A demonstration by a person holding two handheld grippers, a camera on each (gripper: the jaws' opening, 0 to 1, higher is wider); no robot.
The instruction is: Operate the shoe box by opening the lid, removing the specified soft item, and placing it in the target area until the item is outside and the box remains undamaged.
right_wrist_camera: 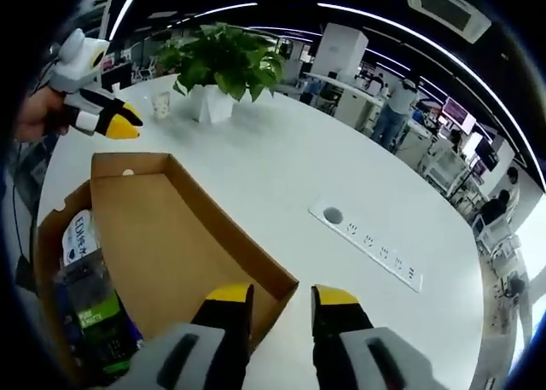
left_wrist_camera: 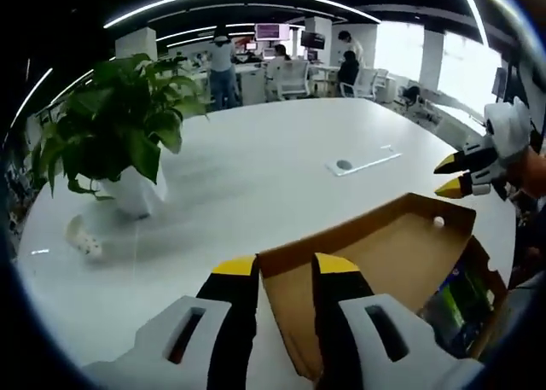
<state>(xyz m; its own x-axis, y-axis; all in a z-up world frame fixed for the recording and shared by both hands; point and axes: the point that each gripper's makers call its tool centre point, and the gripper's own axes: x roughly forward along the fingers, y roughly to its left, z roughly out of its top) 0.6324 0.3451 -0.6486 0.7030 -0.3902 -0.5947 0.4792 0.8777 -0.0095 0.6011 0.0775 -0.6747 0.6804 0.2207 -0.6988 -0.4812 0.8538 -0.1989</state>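
A brown cardboard shoe box (right_wrist_camera: pixel 47 236) lies on the white table with its lid (right_wrist_camera: pixel 171 236) folded back flat. Inside the box lies a soft item in a clear bag with green and blue print (right_wrist_camera: pixel 90 317), also visible at the box's right side (left_wrist_camera: pixel 461 300). My left gripper (left_wrist_camera: pixel 285 266) is open, and one corner of the lid (left_wrist_camera: pixel 384 253) shows between its jaws. My right gripper (right_wrist_camera: pixel 281 298) is open at the opposite lid corner. Each gripper shows in the other's view, hovering just off a lid corner: the right gripper (left_wrist_camera: pixel 450 175) and the left gripper (right_wrist_camera: pixel 126 121).
A leafy potted plant (left_wrist_camera: pixel 119 134) (right_wrist_camera: pixel 226 61) in a white pot stands on the table beyond the box, with a small cup (left_wrist_camera: pixel 84 236) (right_wrist_camera: pixel 160 106) beside it. A socket strip (left_wrist_camera: pixel 363 161) (right_wrist_camera: pixel 367 241) is set into the tabletop. People and desks fill the background.
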